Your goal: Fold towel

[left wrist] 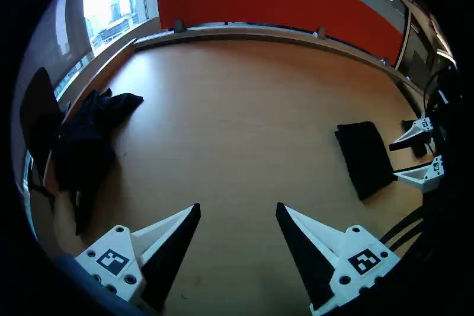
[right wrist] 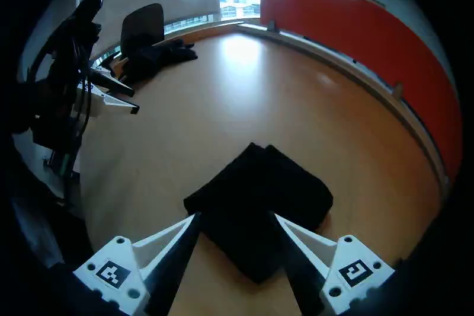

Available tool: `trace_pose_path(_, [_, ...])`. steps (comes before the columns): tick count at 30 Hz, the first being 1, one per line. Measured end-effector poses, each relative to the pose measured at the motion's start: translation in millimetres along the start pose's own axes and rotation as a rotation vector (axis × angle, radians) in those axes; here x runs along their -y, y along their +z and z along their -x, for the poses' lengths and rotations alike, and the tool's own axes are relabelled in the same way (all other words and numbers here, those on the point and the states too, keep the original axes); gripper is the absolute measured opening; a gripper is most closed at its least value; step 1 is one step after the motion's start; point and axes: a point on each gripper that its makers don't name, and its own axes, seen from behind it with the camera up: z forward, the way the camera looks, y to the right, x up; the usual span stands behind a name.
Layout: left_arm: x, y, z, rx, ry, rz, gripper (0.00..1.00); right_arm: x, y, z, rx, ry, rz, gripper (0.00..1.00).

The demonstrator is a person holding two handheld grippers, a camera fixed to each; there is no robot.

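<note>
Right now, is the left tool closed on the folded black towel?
No, the left tool stands open over the wooden table, while the folded black towel lies far off beside the right tool.

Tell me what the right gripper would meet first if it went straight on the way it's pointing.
Most likely the folded black towel, lying on the wooden table just ahead of the open right gripper; how high the gripper is above the towel is unclear.

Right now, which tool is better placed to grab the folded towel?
The right tool: the folded towel lies right at its open fingertips. The left tool is over the table, farther off.
</note>
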Motion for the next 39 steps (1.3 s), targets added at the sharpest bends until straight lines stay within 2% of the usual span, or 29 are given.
trace_pose_path(12, [-0.2,-1.1,-0.1,-0.002,0.001,-0.002,0.94,-6.2,-5.5,25.3,0.033,0.013,0.020,0.84])
trace_pose_path(30, [-2.8,-2.9,0.2,-0.005,0.003,0.004,0.95,-22.2,-25.7,76.2,0.106,0.051,0.067,0.84])
trace_pose_path(36, [-3.7,-2.3,0.5,-0.004,0.003,0.005,0.94,-26.0,-25.7,82.6,0.116,0.060,0.076,0.81])
trace_pose_path(39, [-4.1,-2.2,0.6,-0.004,0.002,0.005,0.94,-26.4,-24.7,85.7,0.122,0.061,0.077,0.76])
